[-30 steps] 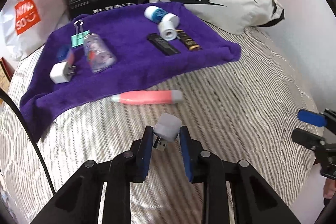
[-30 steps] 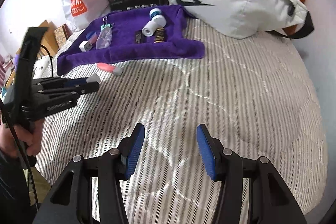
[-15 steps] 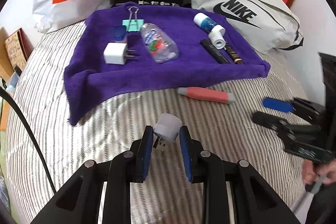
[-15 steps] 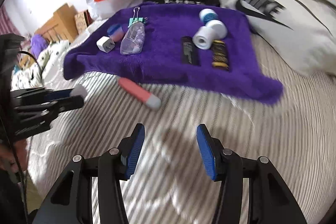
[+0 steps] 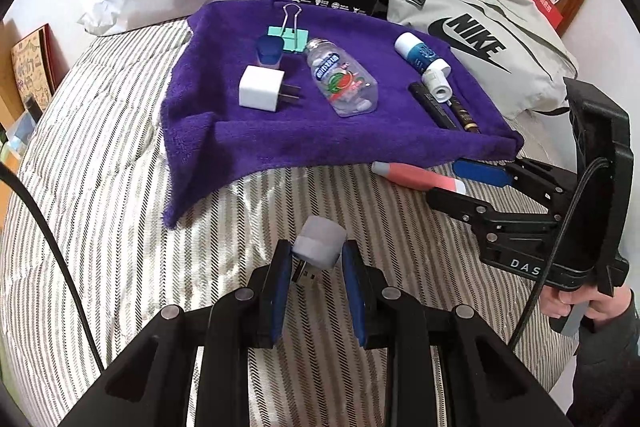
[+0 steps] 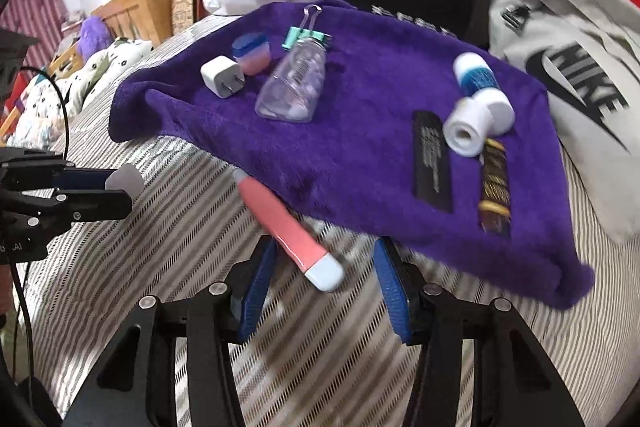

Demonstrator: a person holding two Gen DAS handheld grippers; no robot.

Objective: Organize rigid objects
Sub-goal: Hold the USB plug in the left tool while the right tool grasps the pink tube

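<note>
Two grippers in my views. Left gripper (image 5: pixel 316 267) is clamped on a small white USB plug (image 5: pixel 320 245), held above the striped bed (image 5: pixel 100 227). Right gripper (image 6: pixel 322 285) is spread wide, w/ nothing gripped; pink tube's (image 6: pixel 286 223) pale cap end lies between its fingers, just fwd of them, touching purple towel's (image 6: pixel 360 155) near edge.

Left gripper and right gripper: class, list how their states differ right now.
The left gripper is shut on a small white USB plug-in light, held above the striped bedding; the right gripper is open and holds nothing, its fingers straddling the white end of the pink pen-shaped tube. Both have blue pads.
</note>
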